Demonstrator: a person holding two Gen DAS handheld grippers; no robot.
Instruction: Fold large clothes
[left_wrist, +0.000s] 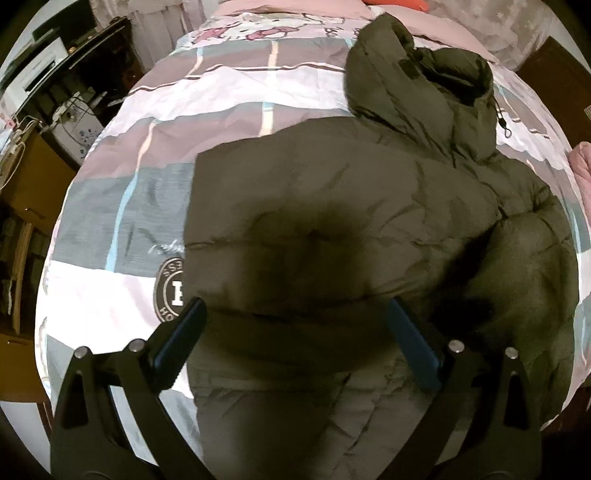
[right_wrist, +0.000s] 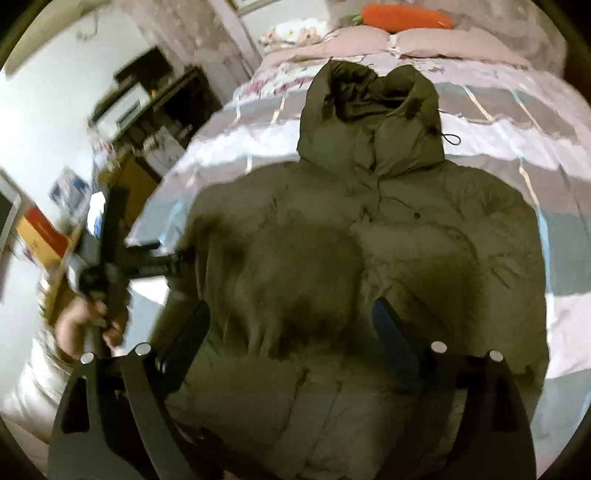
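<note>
An olive green hooded puffer jacket (left_wrist: 351, 206) lies front up on the bed, hood towards the pillows, both sleeves folded in over its chest. It also fills the right wrist view (right_wrist: 369, 236). My left gripper (left_wrist: 295, 310) is open, its blue-padded fingers (left_wrist: 177, 343) spread above the jacket's lower left part, holding nothing. My right gripper (right_wrist: 291, 314) is open above the jacket's lower middle, empty. The left gripper, blurred, shows in the right wrist view (right_wrist: 110, 266) at the jacket's left edge, in a hand.
The bed has a pink, grey and white checked duvet (left_wrist: 122, 206). Pink pillows (right_wrist: 369, 44) and an orange carrot plush (right_wrist: 402, 16) lie at the head. Dark shelves and a cabinet (left_wrist: 55, 92) stand along the bed's left side.
</note>
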